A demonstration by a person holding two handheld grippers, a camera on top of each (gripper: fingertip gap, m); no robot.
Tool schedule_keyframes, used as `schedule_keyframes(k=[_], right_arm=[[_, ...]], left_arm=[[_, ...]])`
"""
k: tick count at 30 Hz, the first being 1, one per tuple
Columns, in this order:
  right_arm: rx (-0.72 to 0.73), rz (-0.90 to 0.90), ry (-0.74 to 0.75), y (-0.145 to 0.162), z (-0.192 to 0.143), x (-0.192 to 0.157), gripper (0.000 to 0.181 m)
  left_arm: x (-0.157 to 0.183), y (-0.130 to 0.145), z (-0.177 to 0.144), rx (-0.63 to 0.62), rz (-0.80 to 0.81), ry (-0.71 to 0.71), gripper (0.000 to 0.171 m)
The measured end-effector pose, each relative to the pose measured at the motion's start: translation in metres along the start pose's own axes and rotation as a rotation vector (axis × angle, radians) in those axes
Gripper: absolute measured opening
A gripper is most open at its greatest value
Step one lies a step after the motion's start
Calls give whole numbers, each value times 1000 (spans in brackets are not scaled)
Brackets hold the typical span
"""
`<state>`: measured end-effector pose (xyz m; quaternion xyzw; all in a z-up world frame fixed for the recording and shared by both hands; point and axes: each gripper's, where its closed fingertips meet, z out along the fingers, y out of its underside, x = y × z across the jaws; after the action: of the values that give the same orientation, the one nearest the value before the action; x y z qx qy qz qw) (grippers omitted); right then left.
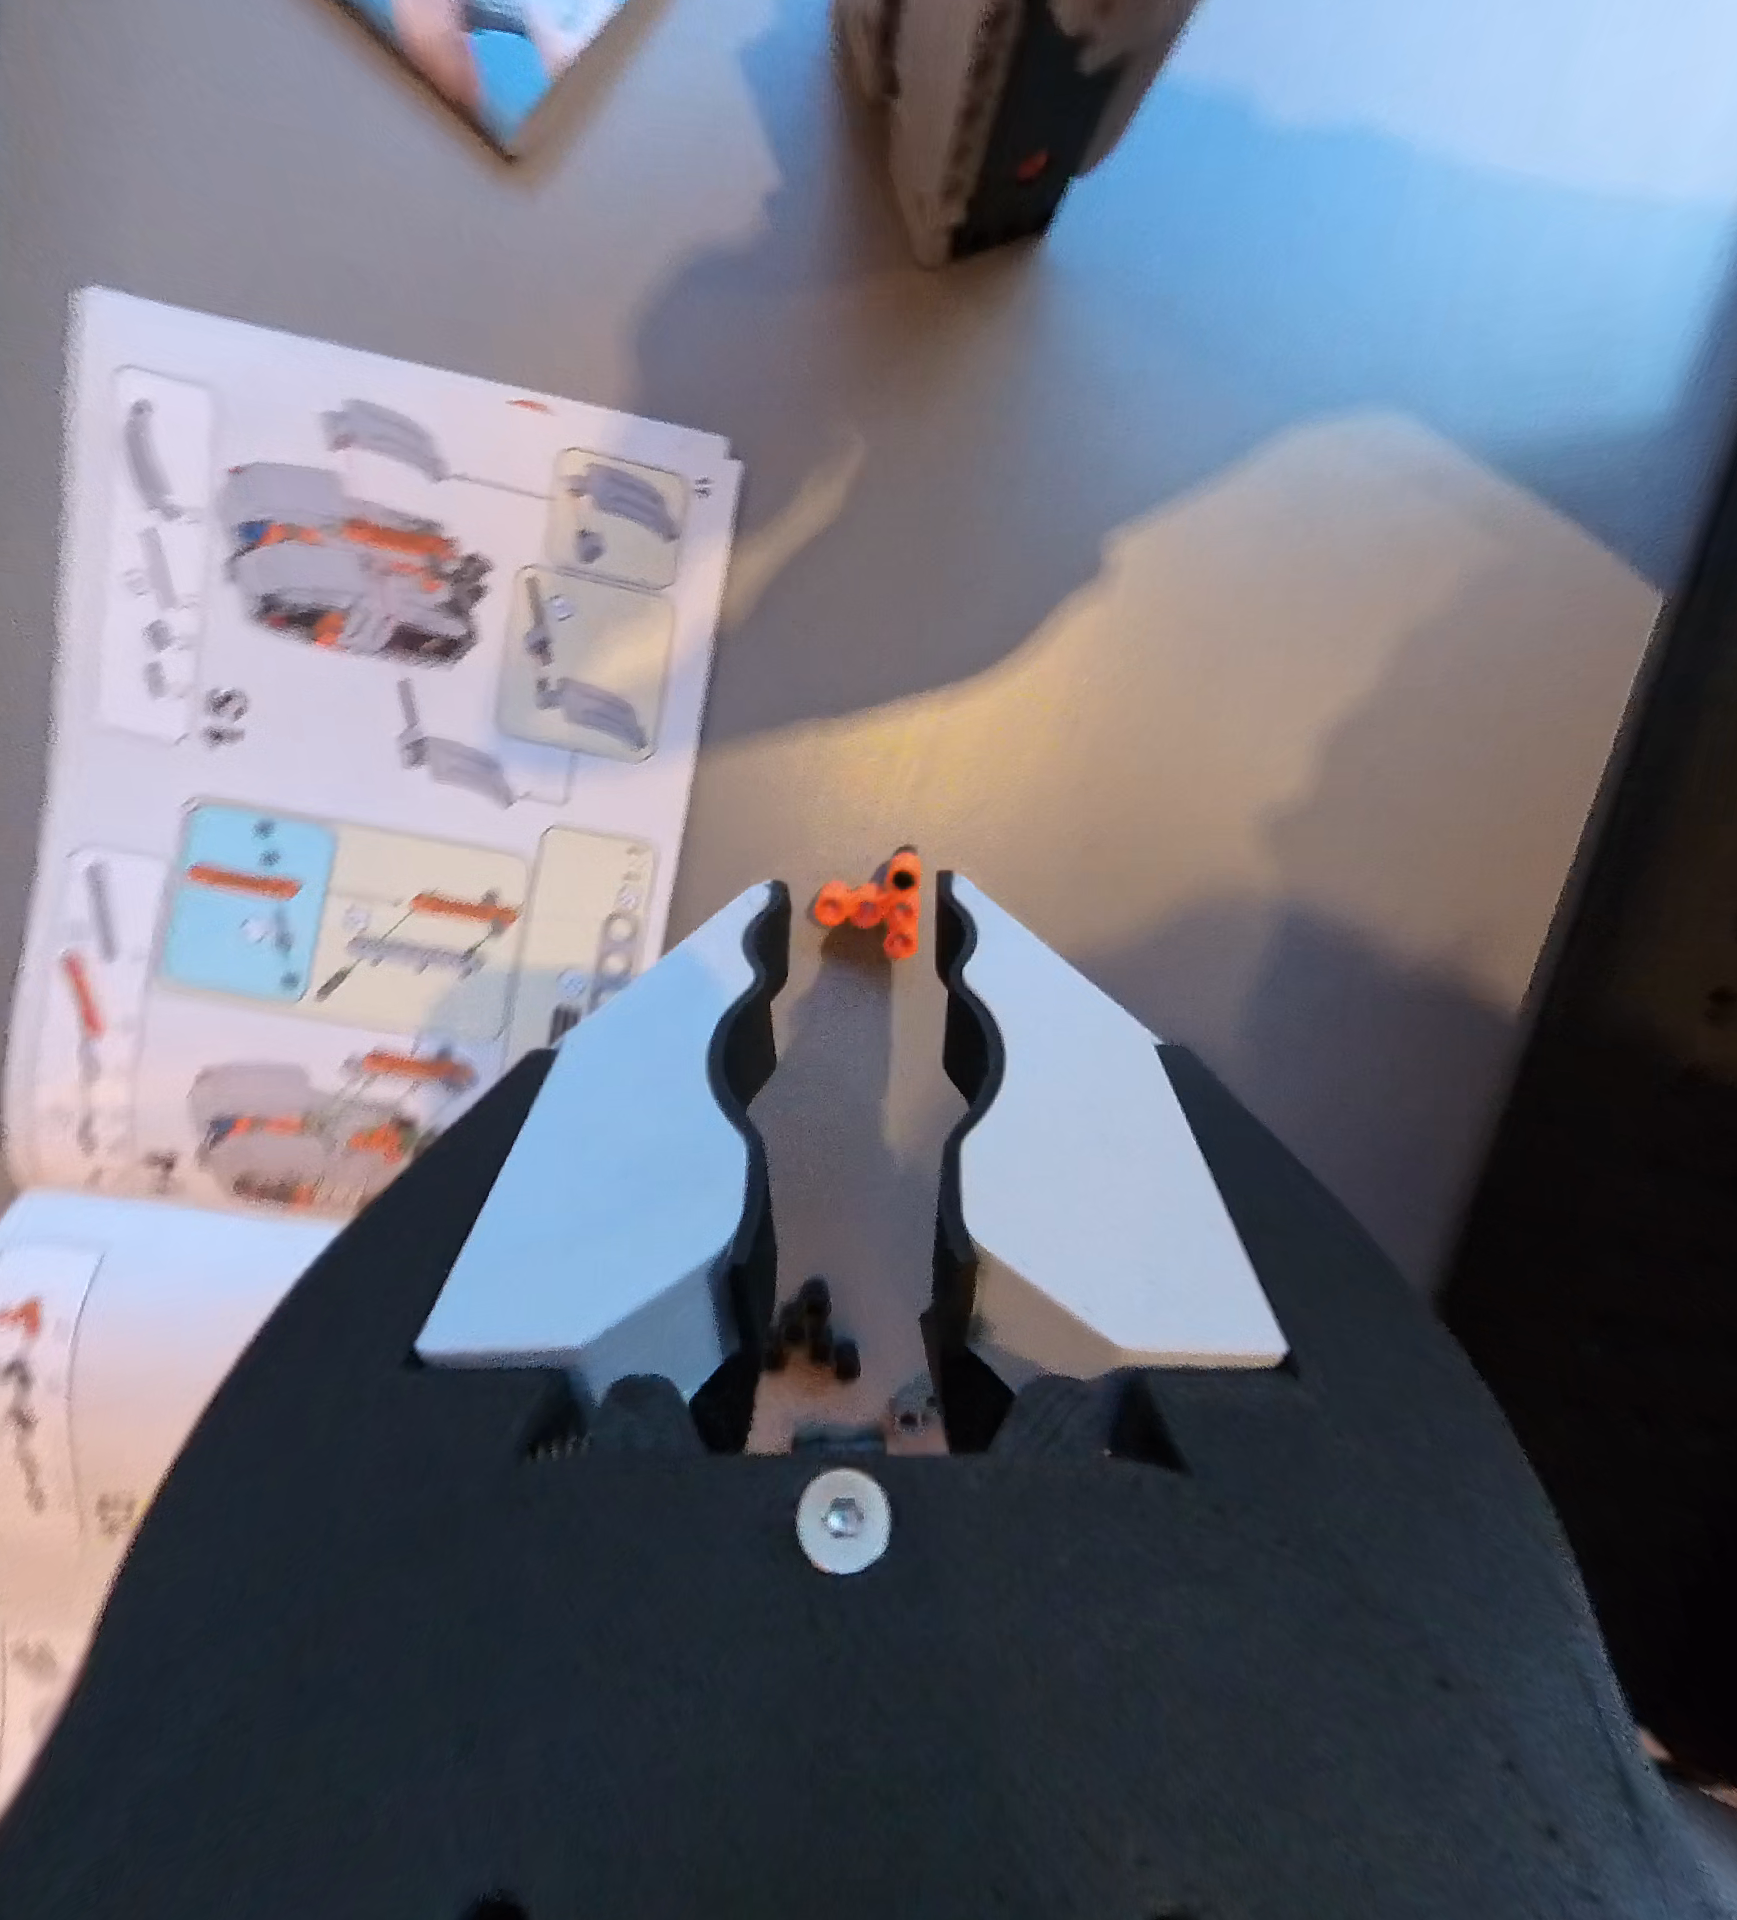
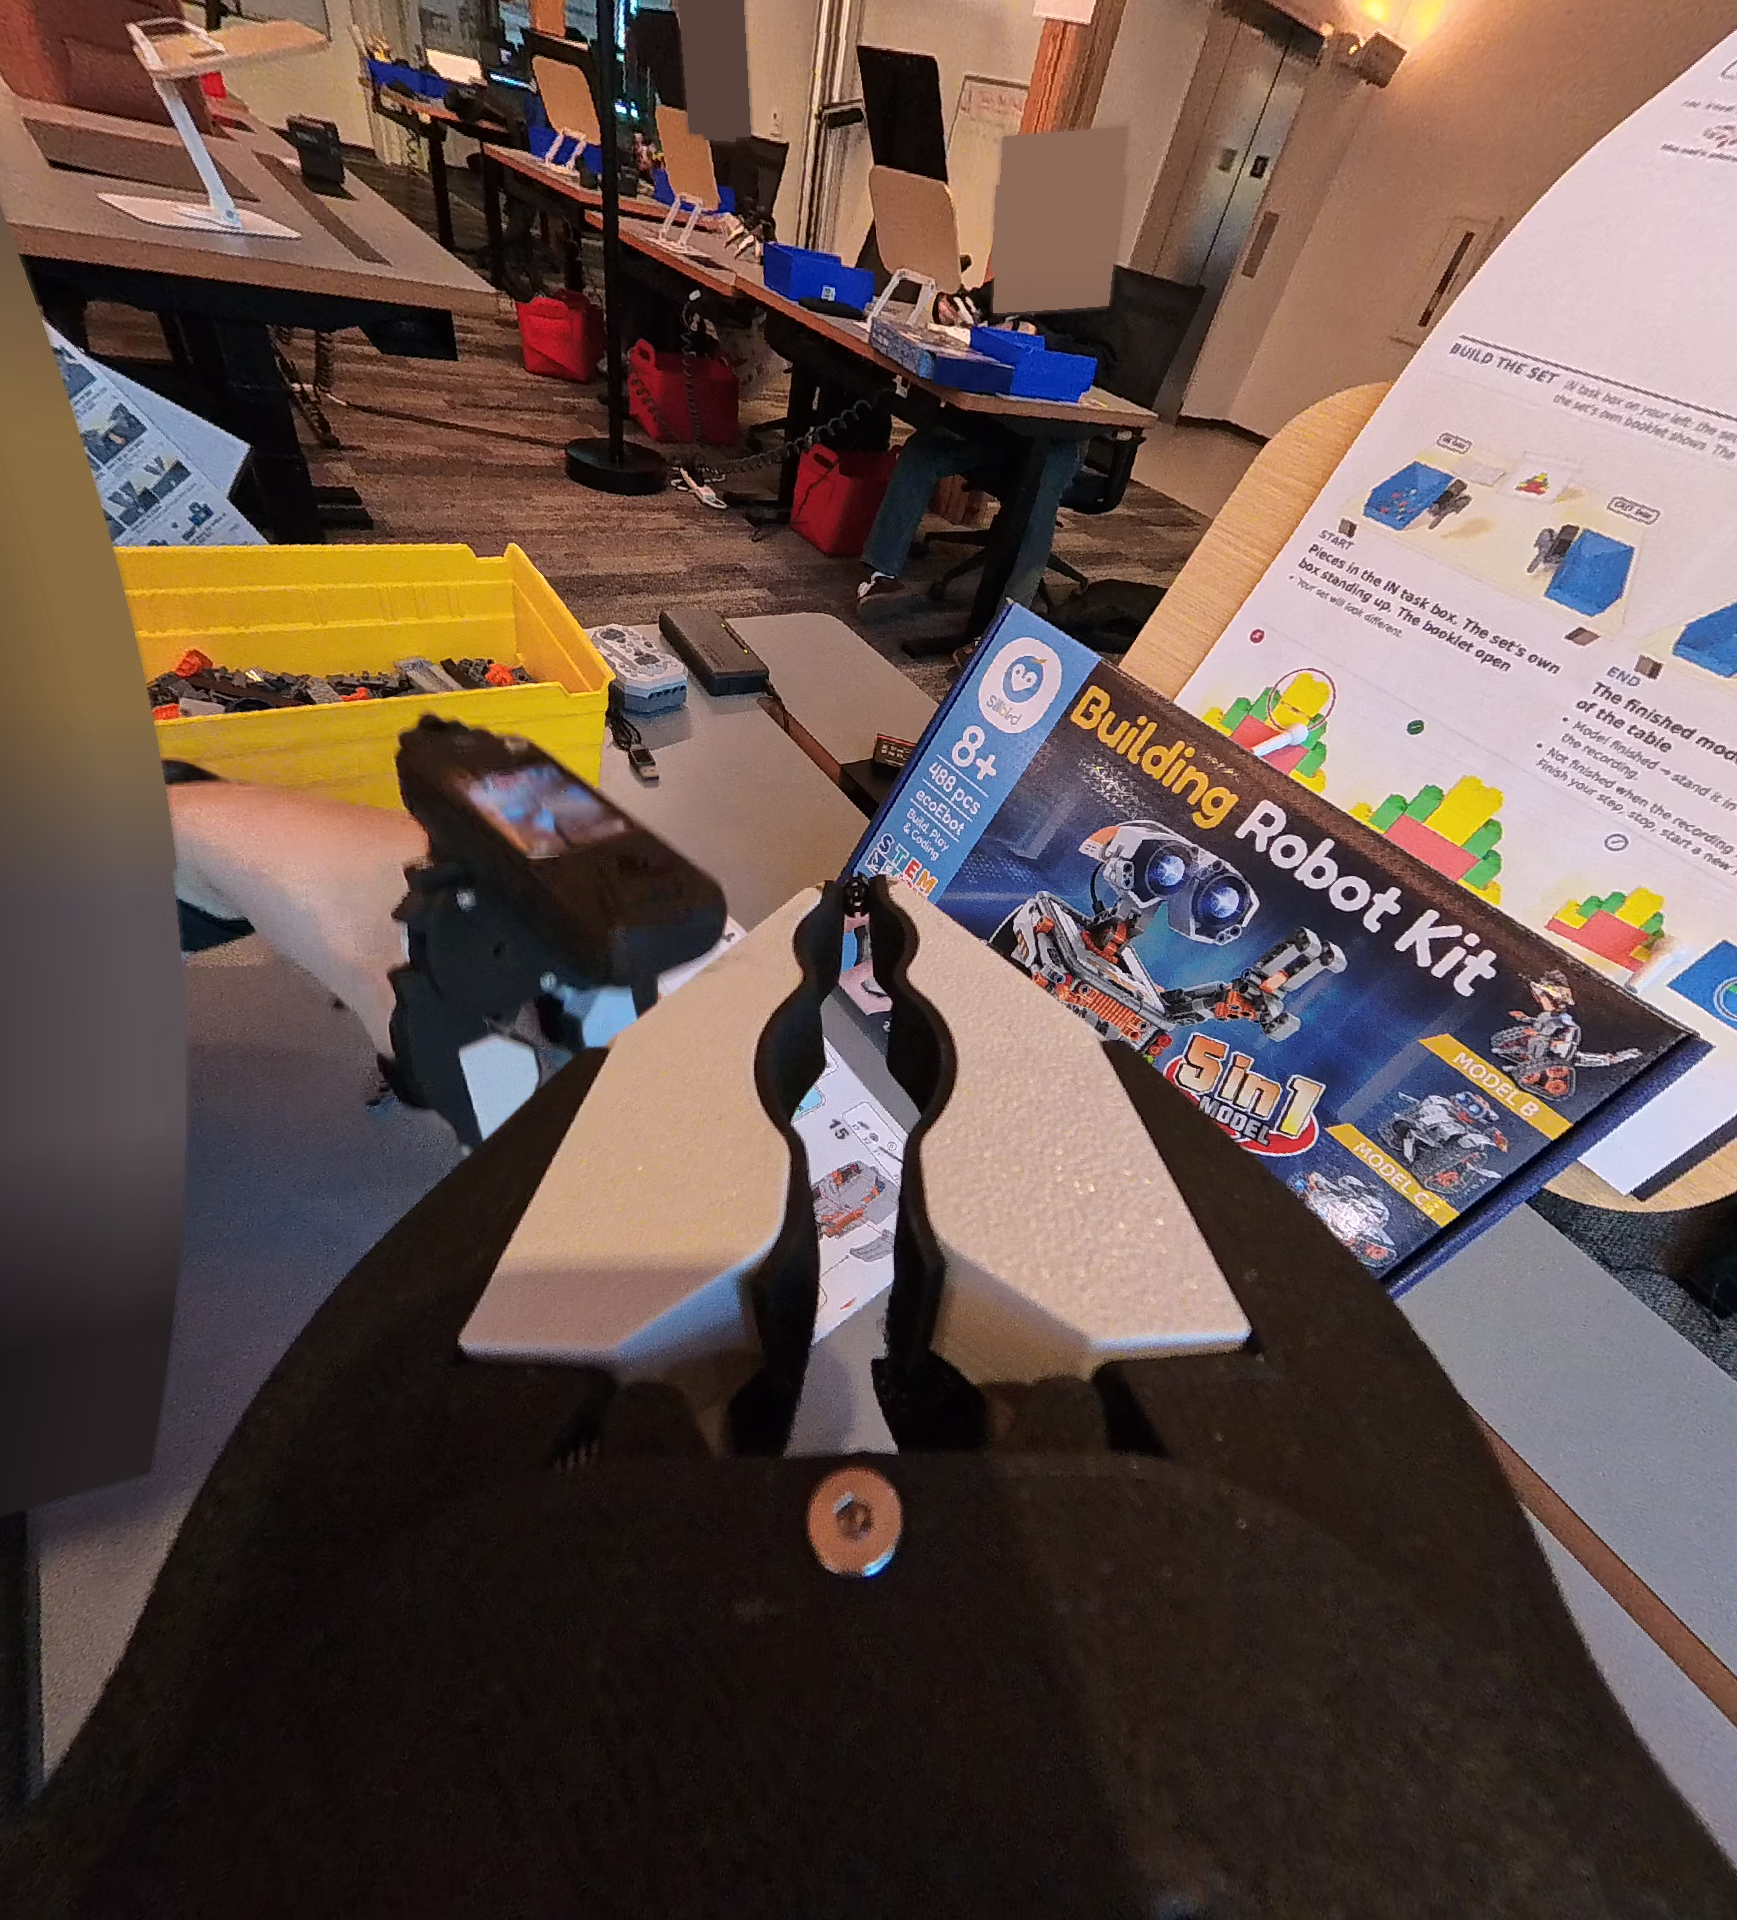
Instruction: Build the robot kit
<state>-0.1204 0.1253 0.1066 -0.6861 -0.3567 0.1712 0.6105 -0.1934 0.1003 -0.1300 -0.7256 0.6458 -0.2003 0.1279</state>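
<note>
My left gripper [image 1: 864, 902] is open and points down at the grey table [image 1: 1207, 468]. A small orange angled piece [image 1: 869, 906] with a black pin in it lies on the table just beyond the fingertips, in line with the gap and nearer the right finger. A few loose black pins [image 1: 814, 1335] lie under the gripper's base. My right gripper [image 2: 856, 902] is held above the table, shut on a small black pin [image 2: 856, 894] at its very tips. The left gripper also shows in the right wrist view [image 2: 531, 1049], held by a hand [image 2: 292, 883].
An open instruction booklet [image 1: 376, 727] lies left of the left gripper. A partly built grey model [image 1: 999, 125] stands at the far edge. A yellow bin [image 2: 365, 758] of pieces stands at the back left, and a kit box [image 2: 1259, 987] leans against a board with an instruction sheet [image 2: 1570, 571]. Tip to tip, the grippers are about 25 cm apart.
</note>
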Motion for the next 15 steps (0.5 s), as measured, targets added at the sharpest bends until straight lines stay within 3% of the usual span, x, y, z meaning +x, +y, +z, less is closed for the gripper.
schedule_keyframes(k=[3,6,15], right_arm=[[2,1,5,0,-2,2,3],[6,6,7,0,-3,3,3],[9,3,11,-1,-6,5,3]], left_arm=[[-1,7,-23,49,-124,57,19],[-1,22,-17,-2,-198,107,11],[9,23,9,-51,-74,79,19]])
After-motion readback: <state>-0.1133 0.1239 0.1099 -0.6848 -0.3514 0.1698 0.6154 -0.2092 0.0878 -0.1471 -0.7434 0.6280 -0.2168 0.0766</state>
